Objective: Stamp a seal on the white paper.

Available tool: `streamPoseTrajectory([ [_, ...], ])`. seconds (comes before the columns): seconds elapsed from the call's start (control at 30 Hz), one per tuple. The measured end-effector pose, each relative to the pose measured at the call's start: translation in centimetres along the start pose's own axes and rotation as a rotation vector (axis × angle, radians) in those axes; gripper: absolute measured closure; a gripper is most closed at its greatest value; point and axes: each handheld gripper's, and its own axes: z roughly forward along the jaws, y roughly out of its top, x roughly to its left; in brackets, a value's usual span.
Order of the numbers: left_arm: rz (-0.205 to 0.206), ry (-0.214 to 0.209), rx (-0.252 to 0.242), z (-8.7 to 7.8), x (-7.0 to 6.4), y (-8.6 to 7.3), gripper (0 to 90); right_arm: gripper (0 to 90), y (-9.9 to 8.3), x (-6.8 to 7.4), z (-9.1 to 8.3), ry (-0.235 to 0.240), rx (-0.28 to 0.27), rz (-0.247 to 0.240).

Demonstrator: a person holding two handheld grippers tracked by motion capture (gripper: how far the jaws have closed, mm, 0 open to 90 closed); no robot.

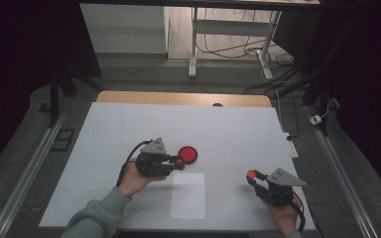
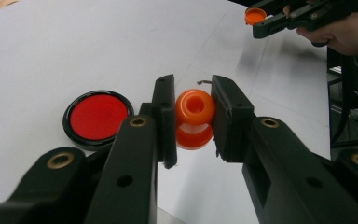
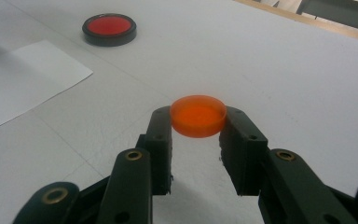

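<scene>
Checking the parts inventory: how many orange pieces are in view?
2. An orange spool-shaped piece is clamped in the left hand-held gripper, beside the red disc. An orange cap is clamped in the right hand-held gripper. Nothing seems able to hide more.

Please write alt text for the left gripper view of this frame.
The left gripper holds a small orange knob between its black fingers above a white table. A round red pad in a black rim lies to its left; far off, the right gripper holds an orange cap.
</scene>
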Motion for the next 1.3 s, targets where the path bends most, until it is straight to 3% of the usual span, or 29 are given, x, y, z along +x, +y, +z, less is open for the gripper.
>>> streamPoseTrajectory([
  [0.73, 0.000, -0.016, 0.039, 0.7, -1.2, -2.0, 71.7, 64.0, 0.0, 0.1, 0.1, 0.001, 0.001, -0.002],
  [1.3, 0.001, -0.024, 0.087, 2.6, -1.4, -2.9, 71.6, 64.0, 0.0, 0.1, 0.1, 0.004, -0.001, 0.000],
])
